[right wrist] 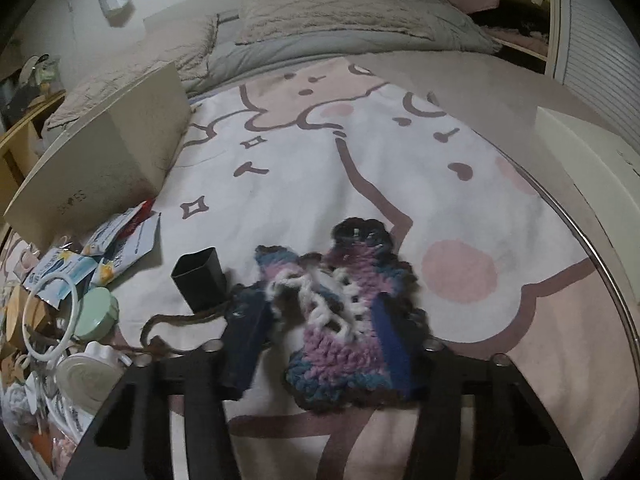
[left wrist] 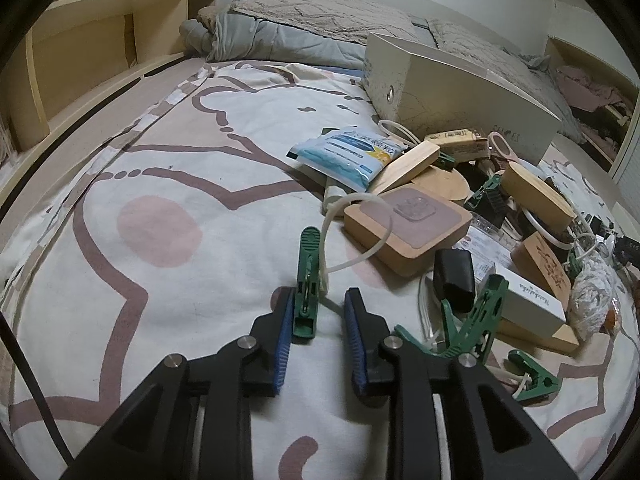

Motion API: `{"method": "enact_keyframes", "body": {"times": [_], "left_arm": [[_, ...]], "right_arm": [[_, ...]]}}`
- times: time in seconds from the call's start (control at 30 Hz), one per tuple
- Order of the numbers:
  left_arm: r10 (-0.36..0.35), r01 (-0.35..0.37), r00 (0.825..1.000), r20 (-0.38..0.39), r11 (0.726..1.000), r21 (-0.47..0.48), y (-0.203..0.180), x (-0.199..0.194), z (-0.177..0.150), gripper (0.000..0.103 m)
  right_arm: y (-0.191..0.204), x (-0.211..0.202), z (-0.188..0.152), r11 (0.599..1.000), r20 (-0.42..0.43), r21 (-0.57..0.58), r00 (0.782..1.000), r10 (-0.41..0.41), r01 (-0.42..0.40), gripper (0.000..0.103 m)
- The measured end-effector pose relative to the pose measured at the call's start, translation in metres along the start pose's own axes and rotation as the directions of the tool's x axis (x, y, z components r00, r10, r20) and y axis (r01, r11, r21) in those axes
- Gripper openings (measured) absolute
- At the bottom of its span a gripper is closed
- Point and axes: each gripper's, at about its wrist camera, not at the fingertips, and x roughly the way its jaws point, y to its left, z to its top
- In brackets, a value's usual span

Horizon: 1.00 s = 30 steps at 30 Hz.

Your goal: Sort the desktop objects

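Patterned bedspread [left wrist: 180, 184], clutter heaped rightward. Left gripper [left wrist: 318, 312] parted around green clip [left wrist: 307, 280] (touching one pad only). Right gripper [right wrist: 320, 344] straddling crocheted piece [right wrist: 344, 312]; grip unclear through blur.

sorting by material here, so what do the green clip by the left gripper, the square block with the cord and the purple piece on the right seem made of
Green clip: looks like moulded plastic, matte, ribbed tip, with a metal spring.
Square block: seems light wood, smooth, grain-coloured sides; its brownish top inlay is unclear.
Purple piece: chunky crocheted yarn, soft and fuzzy, with visible loops in purple, blue and white.
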Motion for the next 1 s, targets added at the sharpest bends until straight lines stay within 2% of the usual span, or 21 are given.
{"method": "enact_keyframes", "body": {"times": [0.23, 0.3, 0.4, 0.67, 0.77, 0.87, 1.0], "left_arm": [[0.045, -0.045, 0.999, 0.007, 0.999, 0.028, -0.006, 0.001, 0.001, 0.029], [0.061, -0.061, 0.998, 0.008, 0.998, 0.026, -0.006, 0.002, 0.001, 0.029], [0.074, -0.074, 0.997, 0.004, 0.997, 0.027, -0.005, 0.004, 0.003, 0.029], [0.087, -0.087, 0.996, -0.009, 0.996, 0.023, -0.005, 0.009, 0.006, 0.029], [0.088, -0.088, 0.996, -0.007, 0.996, 0.025, -0.005, 0.008, 0.006, 0.029], [0.089, -0.089, 0.996, -0.003, 0.996, 0.021, -0.004, 0.008, 0.007, 0.021], [0.089, -0.089, 0.996, -0.001, 0.996, 0.005, -0.002, 0.006, 0.006, 0.015]], "right_arm": [[0.002, -0.001, -0.001, 1.000, 0.015, -0.016, 1.000, 0.025, -0.024, 0.051], [0.004, -0.002, -0.003, 0.999, 0.016, -0.027, 1.000, 0.018, -0.018, 0.041], [0.006, -0.002, -0.004, 0.999, 0.013, -0.040, 1.000, 0.015, -0.015, 0.034], [0.009, -0.003, -0.005, 0.998, 0.021, -0.061, 1.000, 0.018, -0.017, 0.027], [0.009, -0.006, -0.006, 0.998, 0.030, -0.064, 0.999, 0.026, -0.024, 0.021], [0.009, -0.008, -0.006, 0.997, 0.038, -0.063, 0.999, 0.035, -0.032, 0.018], [0.009, -0.013, -0.006, 0.997, 0.050, -0.064, 0.998, 0.048, -0.045, 0.016]]}}
